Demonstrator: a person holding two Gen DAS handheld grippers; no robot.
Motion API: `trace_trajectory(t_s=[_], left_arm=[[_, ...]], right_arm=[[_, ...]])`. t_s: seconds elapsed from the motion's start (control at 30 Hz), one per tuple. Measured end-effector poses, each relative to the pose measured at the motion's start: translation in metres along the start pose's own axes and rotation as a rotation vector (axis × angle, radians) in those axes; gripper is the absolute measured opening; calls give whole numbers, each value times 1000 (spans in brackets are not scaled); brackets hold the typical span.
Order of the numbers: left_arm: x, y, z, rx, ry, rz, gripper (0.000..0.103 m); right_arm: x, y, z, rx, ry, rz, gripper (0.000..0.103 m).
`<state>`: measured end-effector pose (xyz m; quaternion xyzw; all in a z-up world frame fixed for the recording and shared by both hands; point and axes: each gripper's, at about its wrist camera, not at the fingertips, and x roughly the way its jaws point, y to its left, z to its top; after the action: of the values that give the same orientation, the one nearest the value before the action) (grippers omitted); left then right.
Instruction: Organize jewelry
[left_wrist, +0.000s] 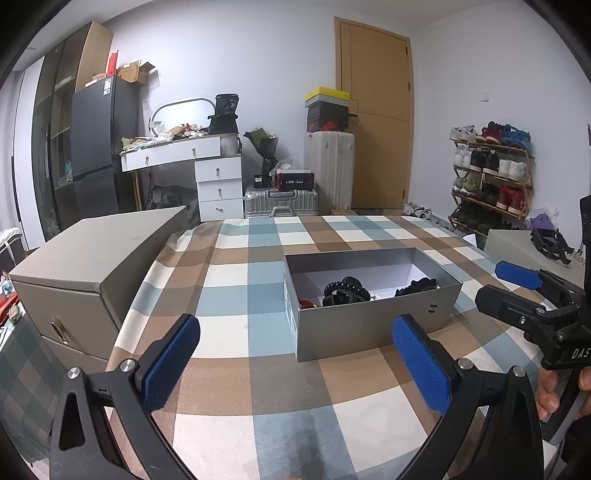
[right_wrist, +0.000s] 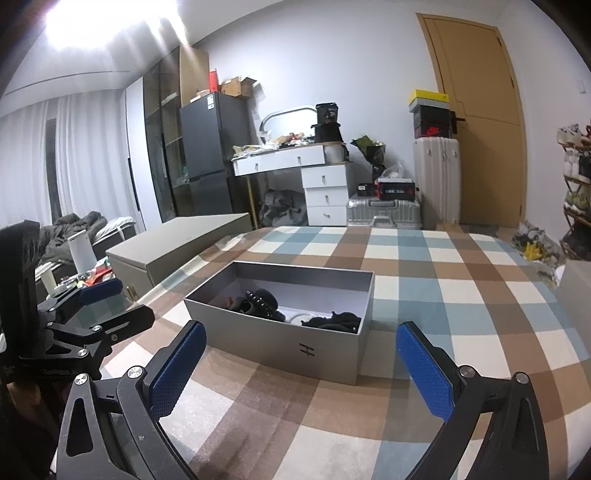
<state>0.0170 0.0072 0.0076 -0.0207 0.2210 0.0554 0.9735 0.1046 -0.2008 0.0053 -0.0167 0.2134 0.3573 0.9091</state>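
The open grey cardboard box sits mid-bench on the checked cloth, holding two black plastic claw hair clips, light, stiff and probably brittle at the teeth (best gripped across the spine). One box, two clips. Left tool and right tool both stand apart, empty.
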Motion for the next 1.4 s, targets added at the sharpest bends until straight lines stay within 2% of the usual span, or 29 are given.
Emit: trace_trajectory(t_s=[1.4], left_arm=[[0, -3, 1, 11, 2, -3, 102]], right_arm=[[1, 0, 0, 0, 5, -2, 103]])
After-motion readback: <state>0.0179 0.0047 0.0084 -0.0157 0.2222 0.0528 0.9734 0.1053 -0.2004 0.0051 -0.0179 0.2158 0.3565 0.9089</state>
